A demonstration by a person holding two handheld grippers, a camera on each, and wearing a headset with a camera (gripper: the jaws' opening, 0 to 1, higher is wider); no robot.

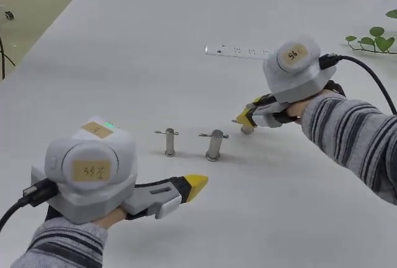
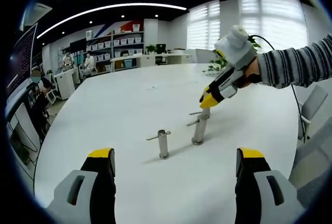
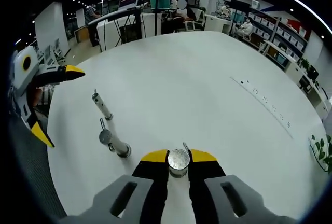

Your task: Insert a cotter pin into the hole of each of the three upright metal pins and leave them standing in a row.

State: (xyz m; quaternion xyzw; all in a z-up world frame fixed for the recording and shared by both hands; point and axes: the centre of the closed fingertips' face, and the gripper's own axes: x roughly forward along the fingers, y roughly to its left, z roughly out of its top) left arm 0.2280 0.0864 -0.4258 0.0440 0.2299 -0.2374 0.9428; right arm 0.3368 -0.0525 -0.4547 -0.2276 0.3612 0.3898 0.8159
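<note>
Three metal pins stand upright on the white desk (image 1: 124, 63). At the left of the head view, the left pin (image 1: 170, 142) and the middle pin (image 1: 214, 146) stand free and near each other. A cotter pin (image 1: 166, 133) crosses the top of the left one, and a second cotter pin (image 1: 213, 136) crosses the top of the middle one.

The third pin (image 3: 178, 162) stands just right of the middle one and a little farther back. The right gripper (image 1: 244, 119) has its fingers closed on the head of this pin, and a thin wire juts out beside that head.

The left gripper (image 1: 197, 183) hovers low on the near side of the row, apart from every pin. Its fingers (image 2: 101, 157) are spread wide open, and its own view looks straight at the row.

Farther out on the desk lie a white power strip (image 1: 239, 50) and, at the right edge, a leafy plant sprig (image 1: 372, 40).
</note>
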